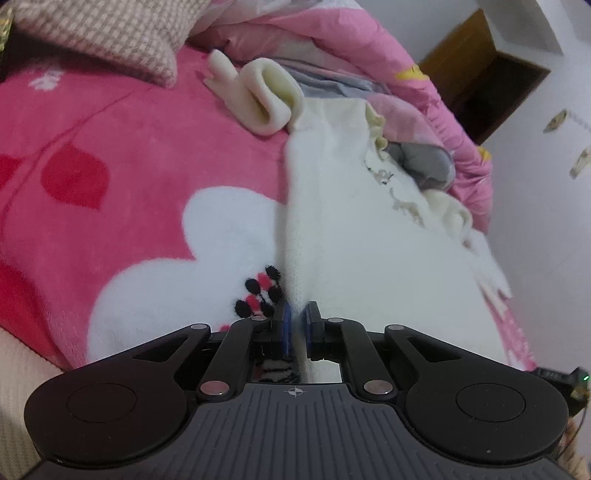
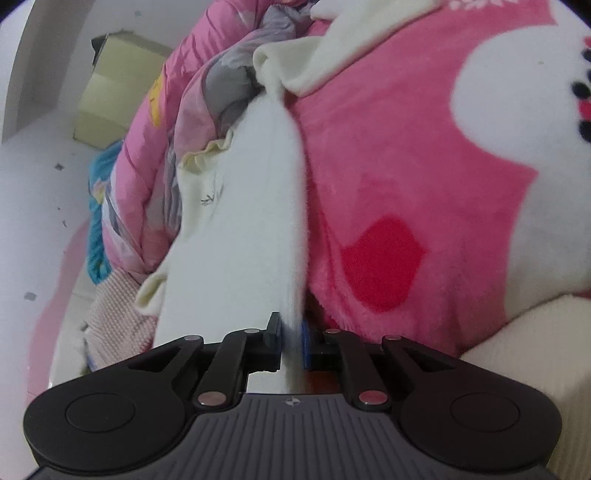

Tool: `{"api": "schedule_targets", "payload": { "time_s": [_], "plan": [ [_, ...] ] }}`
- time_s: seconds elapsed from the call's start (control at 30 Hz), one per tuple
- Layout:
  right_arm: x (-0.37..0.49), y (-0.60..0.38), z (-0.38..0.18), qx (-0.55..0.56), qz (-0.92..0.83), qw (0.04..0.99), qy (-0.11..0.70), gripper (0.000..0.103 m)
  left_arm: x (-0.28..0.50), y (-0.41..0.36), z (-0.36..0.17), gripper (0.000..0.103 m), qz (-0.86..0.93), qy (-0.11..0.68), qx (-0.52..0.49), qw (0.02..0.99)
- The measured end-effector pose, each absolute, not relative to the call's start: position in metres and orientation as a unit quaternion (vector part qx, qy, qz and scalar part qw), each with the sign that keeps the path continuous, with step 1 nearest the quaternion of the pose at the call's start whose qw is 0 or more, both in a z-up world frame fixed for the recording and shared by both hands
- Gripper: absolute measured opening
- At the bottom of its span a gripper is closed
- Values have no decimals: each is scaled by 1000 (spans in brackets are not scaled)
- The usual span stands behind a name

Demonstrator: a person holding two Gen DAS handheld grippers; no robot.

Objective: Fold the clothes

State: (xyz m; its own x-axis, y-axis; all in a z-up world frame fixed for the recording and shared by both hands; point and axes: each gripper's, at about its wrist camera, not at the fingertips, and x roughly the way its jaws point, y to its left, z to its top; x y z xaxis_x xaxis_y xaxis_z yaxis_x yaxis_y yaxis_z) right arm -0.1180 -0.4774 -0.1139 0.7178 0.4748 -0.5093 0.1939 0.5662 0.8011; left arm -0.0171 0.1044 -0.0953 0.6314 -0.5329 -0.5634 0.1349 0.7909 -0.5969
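Observation:
A white fleece garment (image 1: 369,229) with a cream ruffled collar lies spread on a pink blanket (image 1: 110,155). My left gripper (image 1: 297,321) is shut on its near edge, the fabric pinched between the blue pads. In the right wrist view the same white garment (image 2: 251,206) stretches away from me, and my right gripper (image 2: 291,334) is shut on another part of its edge. A cream sleeve cuff (image 1: 266,99) lies folded over at the far end.
A pink quilt (image 1: 424,92) is bunched along the far side with grey cloth (image 1: 424,162) in it. A checked pillow (image 1: 110,33) lies at the far left. A brown cabinet (image 1: 484,70) stands against the white wall. A pink knit item (image 2: 118,314) and a teal cloth (image 2: 98,206) lie beside the bed.

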Motion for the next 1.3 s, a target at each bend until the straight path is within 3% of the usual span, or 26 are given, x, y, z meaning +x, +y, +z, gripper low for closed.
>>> {"api": "schedule_targets", "payload": {
  "time_s": [0.07, 0.2, 0.33, 0.53, 0.67, 0.73, 0.8, 1.1, 1.3],
  "plan": [
    [-121, -478, -114, 459, 91, 806, 362, 19, -17, 106, -95, 12, -196, 385, -269, 861],
    [-121, -475, -113, 456, 91, 810, 357, 20, -16, 108, -96, 23, -201, 389, -289, 851],
    [-120, -465, -107, 427, 94, 828, 352, 11, -18, 101, -93, 24, -197, 384, -264, 862],
    [-119, -462, -100, 414, 108, 832, 354, 13, -18, 101, -95, 24, -194, 383, -268, 863],
    [-120, -453, -103, 376, 88, 842, 376, 10, -18, 100, -96, 22, -181, 381, -270, 866],
    [-123, -441, -94, 331, 81, 864, 371, 9, -19, 97, -95, 11, -171, 382, -266, 868],
    [-128, -437, -85, 322, 85, 874, 354, 8, -20, 95, -89, 7, -170, 382, -266, 869],
    [-177, -436, 2, 296, 168, 913, 226, 7, -44, 83, -36, 6, -226, 361, -285, 859],
    [-207, -445, 8, 297, 167, 911, 234, 7, -72, 84, -19, 5, -233, 363, -265, 863]
  ]
}}
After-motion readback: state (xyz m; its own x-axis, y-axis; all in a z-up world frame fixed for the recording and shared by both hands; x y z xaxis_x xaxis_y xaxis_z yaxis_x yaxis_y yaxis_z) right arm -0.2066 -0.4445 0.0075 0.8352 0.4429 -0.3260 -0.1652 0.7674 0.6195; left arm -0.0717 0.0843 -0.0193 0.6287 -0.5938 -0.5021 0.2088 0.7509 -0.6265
